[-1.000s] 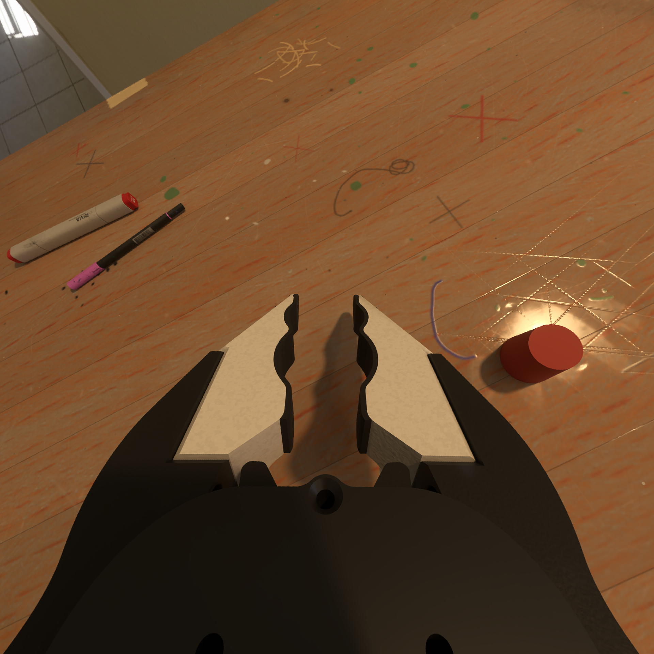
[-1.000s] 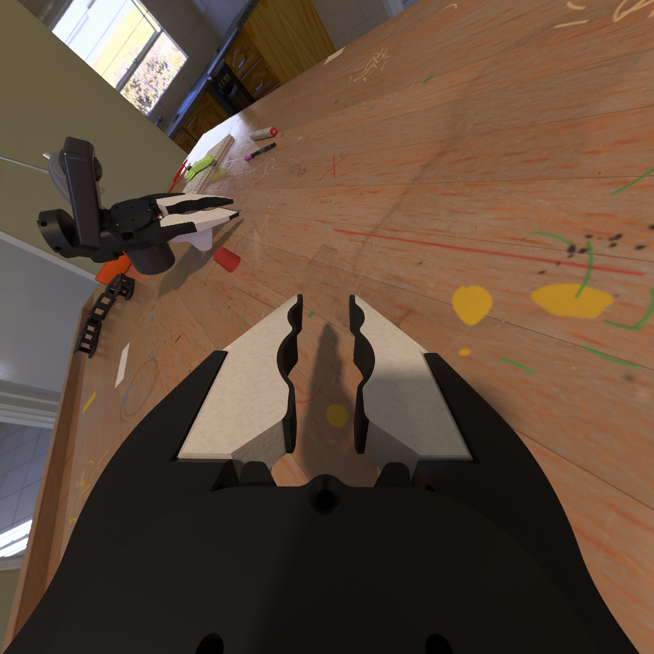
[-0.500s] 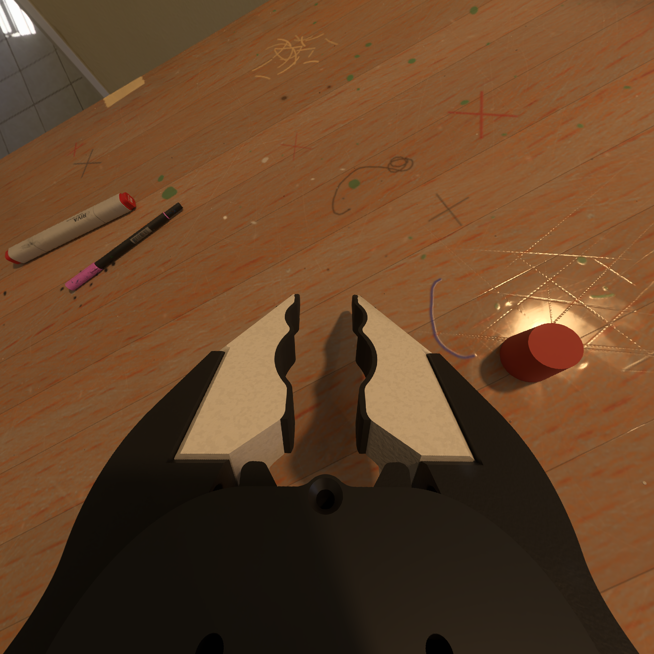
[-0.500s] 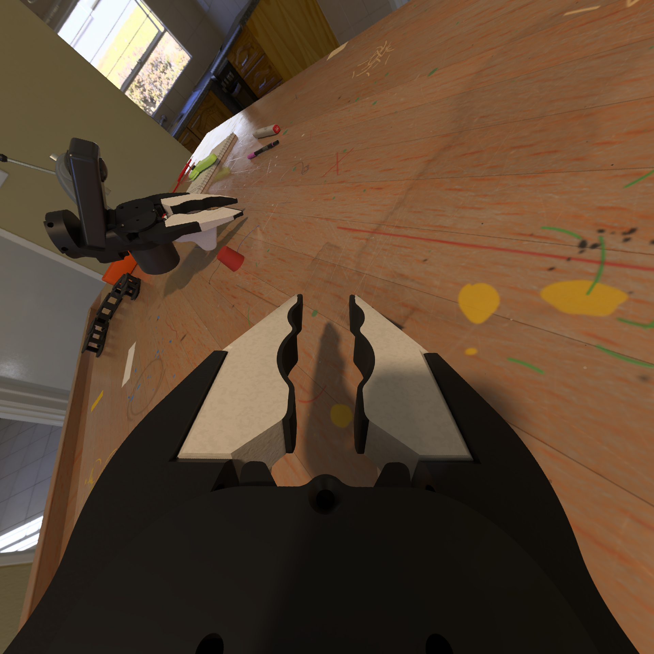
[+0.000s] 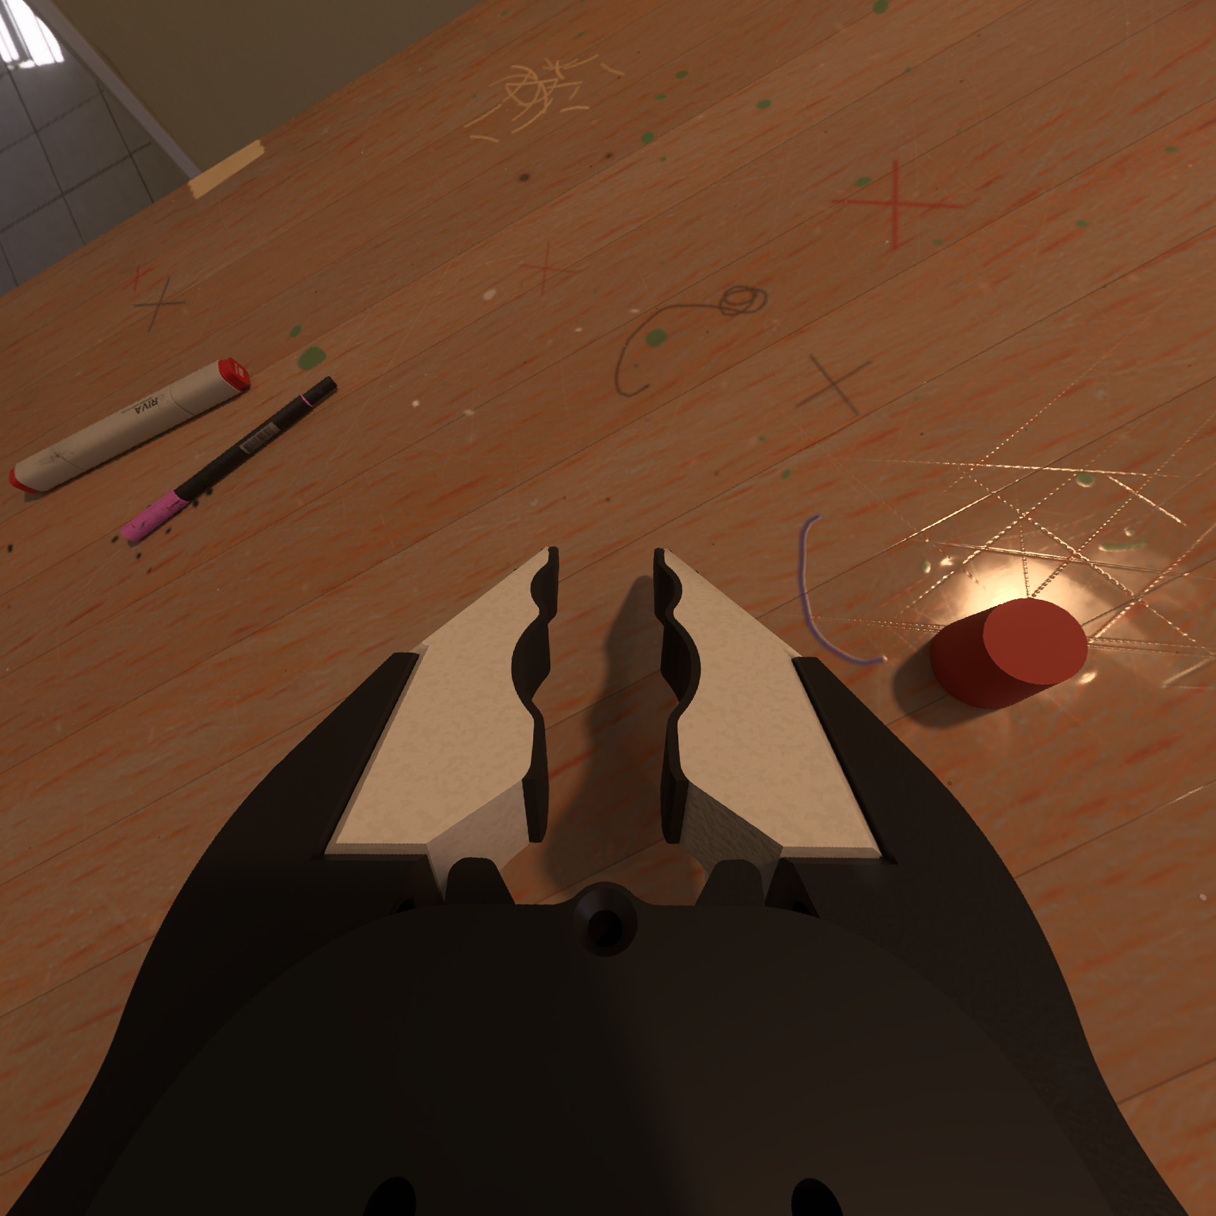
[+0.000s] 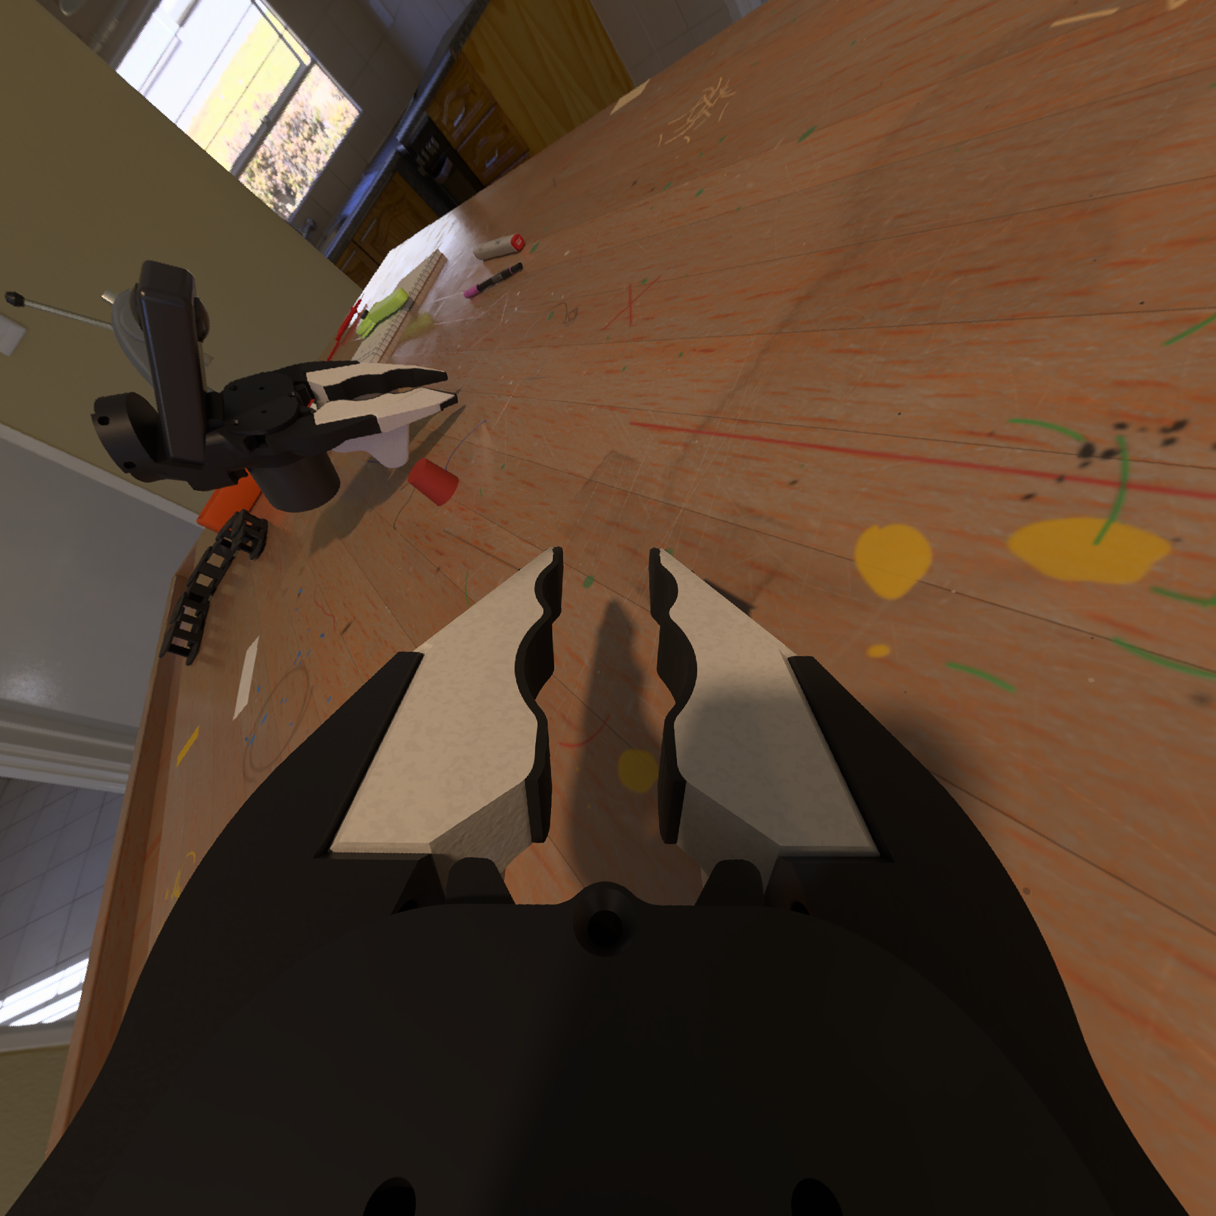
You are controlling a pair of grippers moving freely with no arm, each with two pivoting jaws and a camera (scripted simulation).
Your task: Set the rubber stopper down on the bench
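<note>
The red rubber stopper [image 5: 1007, 651] lies on its side on the wooden bench [image 5: 658, 408], to the right of my left gripper [image 5: 605, 559]. The left gripper is open and empty, hovering above the bench, apart from the stopper. In the right wrist view the stopper [image 6: 433, 480] lies far off at the left, just below the left gripper [image 6: 451, 388]. My right gripper [image 6: 605, 559] is open and empty over the bench, far from the stopper.
A white marker with red caps [image 5: 131, 424] and a thin black pen with a pink end [image 5: 227, 460] lie at the left. A black cable chain [image 6: 210, 585], an orange block [image 6: 227, 500], a black cylinder [image 6: 296, 483] and a green object [image 6: 381, 309] sit near the bench's left edge.
The stopper has not moved. The left view has barely shifted. The right gripper's view has drifted slightly, so the left gripper and stopper appear a little lower and to the right.
</note>
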